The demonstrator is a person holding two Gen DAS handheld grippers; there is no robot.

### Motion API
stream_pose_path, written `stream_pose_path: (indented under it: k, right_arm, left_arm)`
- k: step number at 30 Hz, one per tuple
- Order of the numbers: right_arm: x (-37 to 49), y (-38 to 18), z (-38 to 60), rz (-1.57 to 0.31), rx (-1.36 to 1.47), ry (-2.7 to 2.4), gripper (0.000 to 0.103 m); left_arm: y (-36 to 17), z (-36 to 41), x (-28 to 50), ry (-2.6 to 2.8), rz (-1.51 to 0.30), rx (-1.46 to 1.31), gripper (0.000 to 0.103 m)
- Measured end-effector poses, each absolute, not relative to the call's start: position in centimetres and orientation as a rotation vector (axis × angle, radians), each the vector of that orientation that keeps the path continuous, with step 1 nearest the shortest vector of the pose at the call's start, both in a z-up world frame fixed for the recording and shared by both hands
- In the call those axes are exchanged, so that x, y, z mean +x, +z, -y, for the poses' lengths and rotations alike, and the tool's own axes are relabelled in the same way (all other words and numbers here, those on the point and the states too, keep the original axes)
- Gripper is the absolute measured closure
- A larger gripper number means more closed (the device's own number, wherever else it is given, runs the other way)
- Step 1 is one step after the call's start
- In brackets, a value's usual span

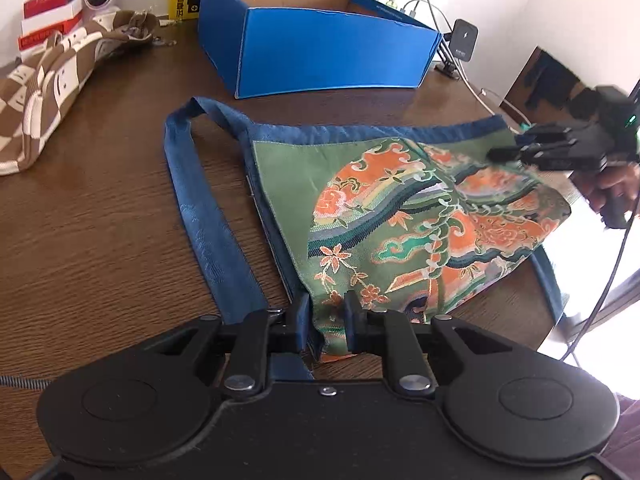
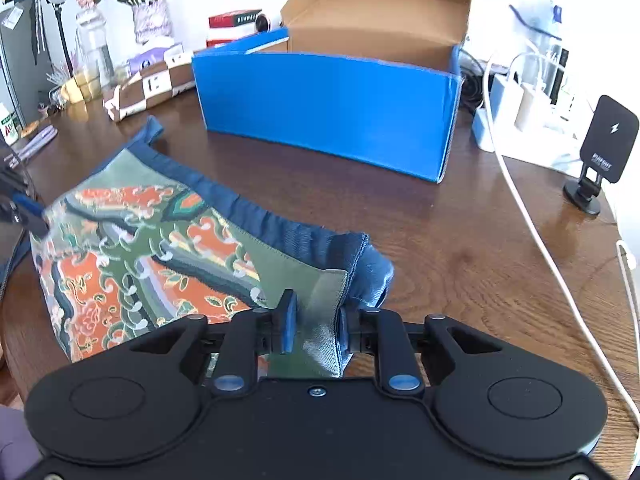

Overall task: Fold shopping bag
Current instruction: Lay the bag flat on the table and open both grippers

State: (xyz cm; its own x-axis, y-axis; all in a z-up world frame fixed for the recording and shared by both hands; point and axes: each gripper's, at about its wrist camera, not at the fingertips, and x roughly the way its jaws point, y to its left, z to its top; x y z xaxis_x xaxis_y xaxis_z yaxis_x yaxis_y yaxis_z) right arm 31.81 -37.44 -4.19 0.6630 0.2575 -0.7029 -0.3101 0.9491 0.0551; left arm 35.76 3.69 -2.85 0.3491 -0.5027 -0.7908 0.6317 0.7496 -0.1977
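The shopping bag (image 1: 400, 216) is green with orange and blue patterns and a dark blue trim; it lies on the brown wooden table (image 1: 100, 220). Its blue strap (image 1: 200, 208) loops out to the left. My left gripper (image 1: 326, 320) is shut on the bag's near corner. My right gripper (image 2: 316, 328) is shut on the bag's other corner, where green cloth and blue trim bunch between the fingers. The bag also shows in the right wrist view (image 2: 132, 248). The right gripper also shows at the right edge of the left wrist view (image 1: 516, 152).
An open blue cardboard box (image 2: 328, 108) stands behind the bag. A brown checkered cloth bag (image 1: 52, 92) lies at the far left. A black phone stand (image 2: 600, 152), a white charger and a white cable (image 2: 560, 280) are at the right.
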Motion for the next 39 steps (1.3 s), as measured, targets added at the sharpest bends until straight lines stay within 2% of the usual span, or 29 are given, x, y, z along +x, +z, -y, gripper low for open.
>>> stream_pose_path:
  k: [5,9,12,14,16,18,19,20,23,28,30,36,39]
  right_arm:
    - [27.4,-1.1,38.7,-0.734,-0.020,0.349,0.061]
    - [24.3,-2.4,35.7,-0.771,-0.061,0.441,0.062]
    - [23.7,-4.3,34.6,-0.806,-0.095,0.450,0.062]
    - [23.5,-5.6,34.6,-0.808,-0.083,0.448,0.063]
    - [23.3,-5.7,34.8,-0.792,-0.083,0.448,0.064]
    - [23.4,-5.0,34.5,-0.801,-0.113,0.441,0.064]
    - [23.5,-4.8,34.4,-0.800,-0.118,0.443,0.063]
    - [23.7,-3.6,34.5,-0.774,-0.124,0.458,0.062]
    - [25.0,-1.9,34.7,-0.702,-0.115,0.471,0.062]
    - [28.4,-2.4,33.1,-0.698,-0.171,0.446,0.062]
    - [29.5,-2.9,33.0,-0.718,-0.145,0.462,0.062]
    - [30.4,-3.5,36.1,-0.725,-0.040,0.336,0.061]
    - [31.9,-4.5,38.4,-0.786,0.065,0.262,0.063]
  left_arm:
    - [-3.0,-3.9,34.9,-0.717,-0.946,0.145,0.085]
    - [-2.9,-3.7,34.7,-0.710,-0.936,0.151,0.083]
    - [-3.0,-4.0,34.1,-0.722,-0.903,0.201,0.074]
    - [-2.9,-4.4,33.9,-0.711,-0.900,0.209,0.062]
    - [-1.8,-4.7,33.6,-0.712,-0.879,0.236,0.058]
    - [-0.2,-4.7,32.9,-0.700,-0.775,0.278,0.043]
    - [0.6,-4.7,32.5,-0.694,-0.722,0.299,0.026]
    - [1.5,-4.2,32.0,-0.684,-0.632,0.324,0.015]
    - [1.8,-0.6,31.8,-0.734,-0.533,0.391,0.014]
    - [-2.4,6.5,31.7,-0.712,-0.536,0.677,0.019]
    - [-3.6,6.9,31.4,-0.695,-0.540,0.734,0.019]
    - [-4.4,5.0,32.1,-0.632,-0.581,0.662,0.018]
    - [-4.4,4.7,32.2,-0.623,-0.595,0.631,0.018]
